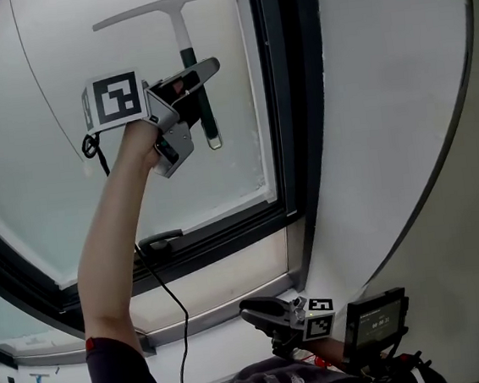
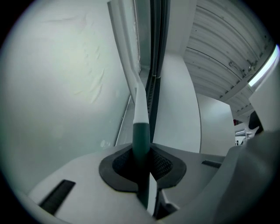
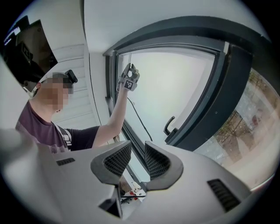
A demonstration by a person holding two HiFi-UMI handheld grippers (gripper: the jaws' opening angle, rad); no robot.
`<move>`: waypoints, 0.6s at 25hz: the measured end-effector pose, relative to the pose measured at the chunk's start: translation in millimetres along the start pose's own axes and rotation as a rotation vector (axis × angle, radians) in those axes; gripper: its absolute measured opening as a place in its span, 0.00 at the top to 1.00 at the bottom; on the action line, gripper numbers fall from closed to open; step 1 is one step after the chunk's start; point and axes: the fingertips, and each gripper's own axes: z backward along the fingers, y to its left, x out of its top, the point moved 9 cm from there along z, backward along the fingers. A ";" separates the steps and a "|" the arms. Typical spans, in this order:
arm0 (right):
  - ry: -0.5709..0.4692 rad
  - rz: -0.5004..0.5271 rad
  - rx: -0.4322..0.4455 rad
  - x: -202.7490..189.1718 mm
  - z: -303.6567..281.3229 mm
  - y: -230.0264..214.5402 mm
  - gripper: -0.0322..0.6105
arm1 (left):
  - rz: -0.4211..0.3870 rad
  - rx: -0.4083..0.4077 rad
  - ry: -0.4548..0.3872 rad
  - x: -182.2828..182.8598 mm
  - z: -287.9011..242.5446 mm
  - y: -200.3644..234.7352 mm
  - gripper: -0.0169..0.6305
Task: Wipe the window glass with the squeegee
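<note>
holding the squeegee (image 1: 180, 31) by the dark green lower part of its handle, the left gripper (image 1: 199, 101) is raised high in front of the window glass (image 1: 41, 165). its jaws are closed on this handle, which stands between the pads, so the tool cannot turn when it is pressed. the grip is low on the handle, i think, to let the white blade reach the upper part of the pane. the blade lies across, near the top and just beside the dark window frame (image 1: 285, 97) at the right. in the left gripper view the blade seems to be against the glass, but i cannot tell this for sure. the right gripper (image 3: 133, 159) is low, well apart from the squeegee, its jaws a little apart with nothing between them. it looks idle, held out of the way of the stroke. the next move is probably a pull downward with even pressure, toward the window handle (image 1: 159, 239)
</note>
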 end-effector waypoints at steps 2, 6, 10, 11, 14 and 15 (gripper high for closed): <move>-0.003 0.007 0.004 -4.9 4.4 -1.9 0.80 | 0.008 -0.001 -0.001 -1.5 -0.3 -0.6 0.88; -0.024 0.019 0.002 -0.3 14.7 -6.8 0.80 | 0.033 -0.005 -0.017 -2.2 -0.2 3.9 0.88; -0.022 0.017 -0.005 1.1 16.5 -4.7 0.80 | 0.037 0.001 -0.015 -2.8 0.4 5.4 0.88; -0.020 0.016 -0.006 0.9 15.5 -3.3 0.80 | 0.048 -0.001 -0.013 -3.5 0.0 5.5 0.88; -0.013 0.020 -0.006 9.5 9.1 -0.3 0.80 | 0.085 -0.003 -0.007 -2.0 -0.5 7.5 0.88; -0.010 0.023 -0.006 15.4 6.0 1.5 0.80 | 0.090 -0.004 -0.005 0.5 -0.5 8.1 0.88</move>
